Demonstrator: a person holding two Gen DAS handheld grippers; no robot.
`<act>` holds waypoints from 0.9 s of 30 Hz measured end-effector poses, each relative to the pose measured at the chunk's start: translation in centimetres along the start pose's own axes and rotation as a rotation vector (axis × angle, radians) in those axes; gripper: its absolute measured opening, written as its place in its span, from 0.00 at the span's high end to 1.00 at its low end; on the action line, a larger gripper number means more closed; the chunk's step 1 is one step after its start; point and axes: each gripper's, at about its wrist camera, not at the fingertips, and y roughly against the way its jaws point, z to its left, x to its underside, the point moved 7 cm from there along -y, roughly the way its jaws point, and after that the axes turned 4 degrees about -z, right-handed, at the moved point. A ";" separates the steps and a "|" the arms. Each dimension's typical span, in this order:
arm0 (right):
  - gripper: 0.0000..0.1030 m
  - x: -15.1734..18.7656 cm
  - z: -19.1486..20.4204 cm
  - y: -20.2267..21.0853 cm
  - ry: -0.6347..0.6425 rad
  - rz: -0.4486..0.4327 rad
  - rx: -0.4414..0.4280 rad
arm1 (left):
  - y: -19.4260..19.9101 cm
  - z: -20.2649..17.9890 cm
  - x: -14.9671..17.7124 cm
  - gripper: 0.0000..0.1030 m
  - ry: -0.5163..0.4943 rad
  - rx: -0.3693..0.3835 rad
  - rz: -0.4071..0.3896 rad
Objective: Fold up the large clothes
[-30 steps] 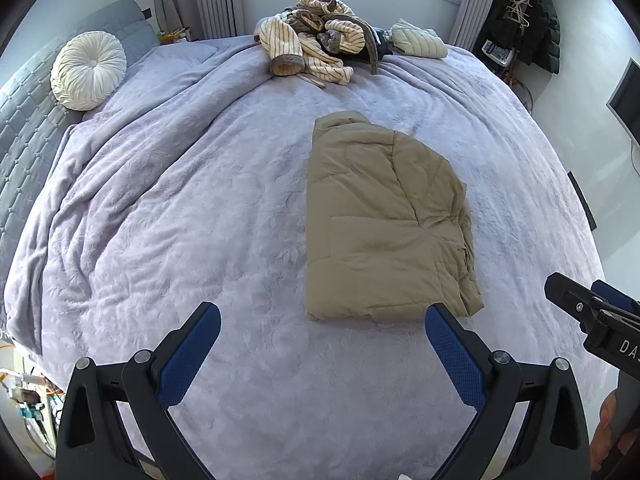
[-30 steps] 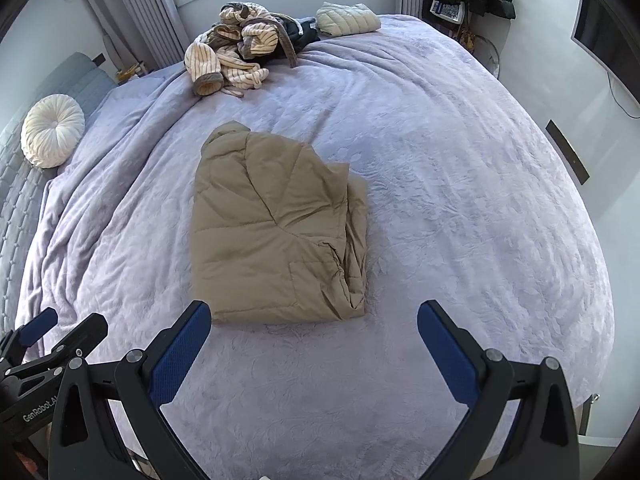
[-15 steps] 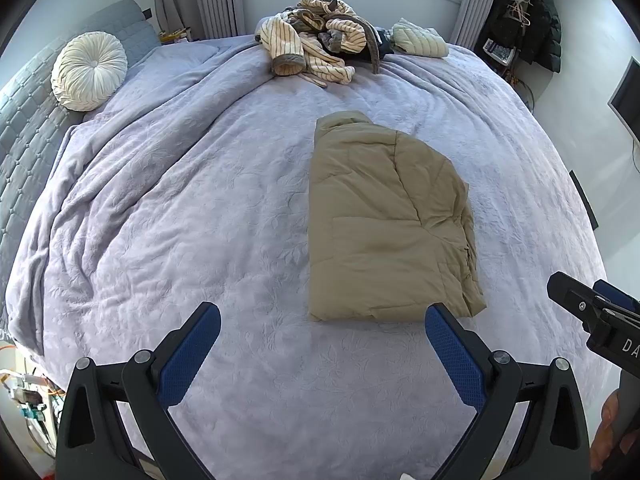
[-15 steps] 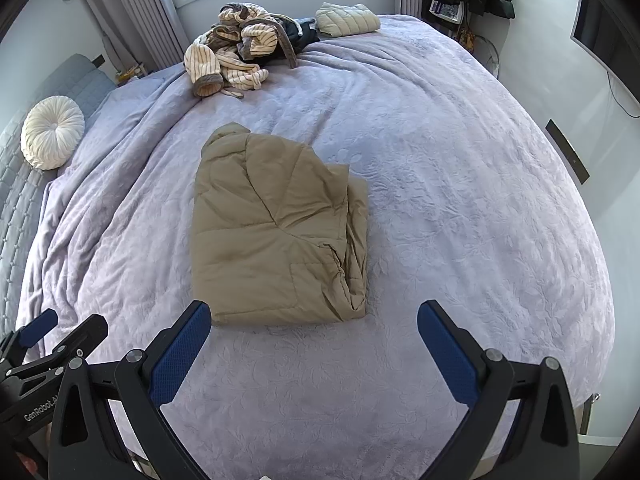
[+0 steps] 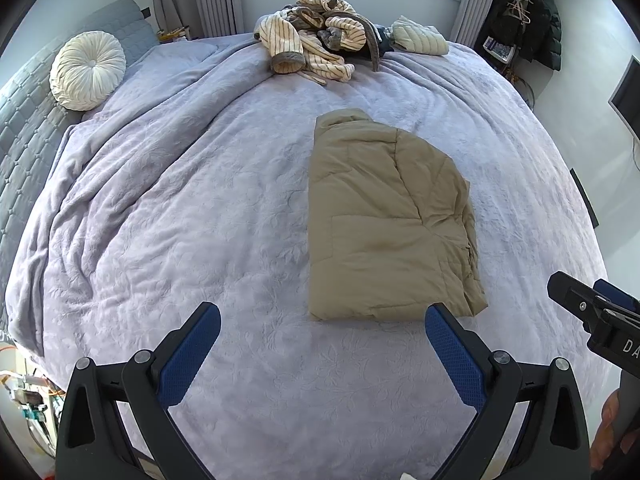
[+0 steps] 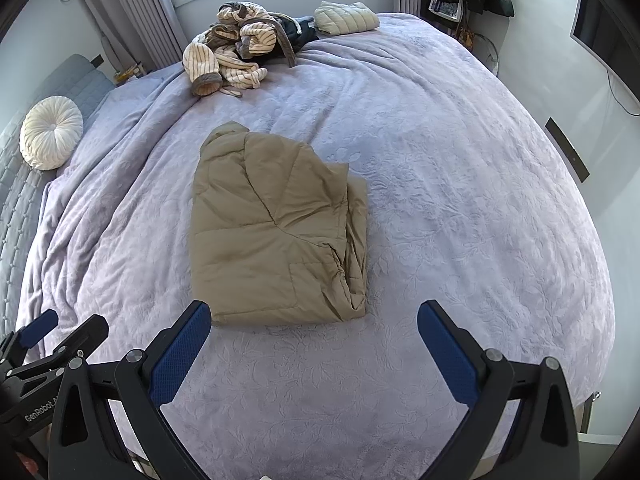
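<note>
A tan padded jacket (image 5: 384,220) lies folded into a compact rectangle on the lilac bedspread (image 5: 180,208), collar pointing away from me. It also shows in the right wrist view (image 6: 272,232). My left gripper (image 5: 322,340) is open and empty, held above the bedspread just short of the jacket's near edge. My right gripper (image 6: 314,340) is open and empty, near the jacket's near right corner. The right gripper's body shows at the left wrist view's right edge (image 5: 596,312). The left gripper's body shows at the lower left of the right wrist view (image 6: 52,344).
A heap of striped cream and grey clothes (image 5: 316,40) and a folded pale quilted jacket (image 5: 420,36) lie at the bed's far side. A round white cushion (image 5: 86,70) leans on the grey headboard at left. Dark coats (image 5: 528,12) hang at the far right.
Both grippers stay open and have hardly moved. The jacket sits slightly lower in the left wrist view than a second ago.
</note>
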 end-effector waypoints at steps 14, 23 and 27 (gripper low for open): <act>0.00 0.0 0.1 0.0 -0.001 0.001 0.001 | -0.1 0.0 -0.1 0.01 -0.001 0.002 0.002; 0.00 0.2 0.2 0.1 -0.002 -0.001 0.001 | -0.3 0.0 -0.3 0.01 -0.003 0.003 0.002; 0.00 0.2 0.2 0.1 -0.002 0.000 -0.001 | -0.4 0.1 -0.3 0.01 -0.006 0.002 0.001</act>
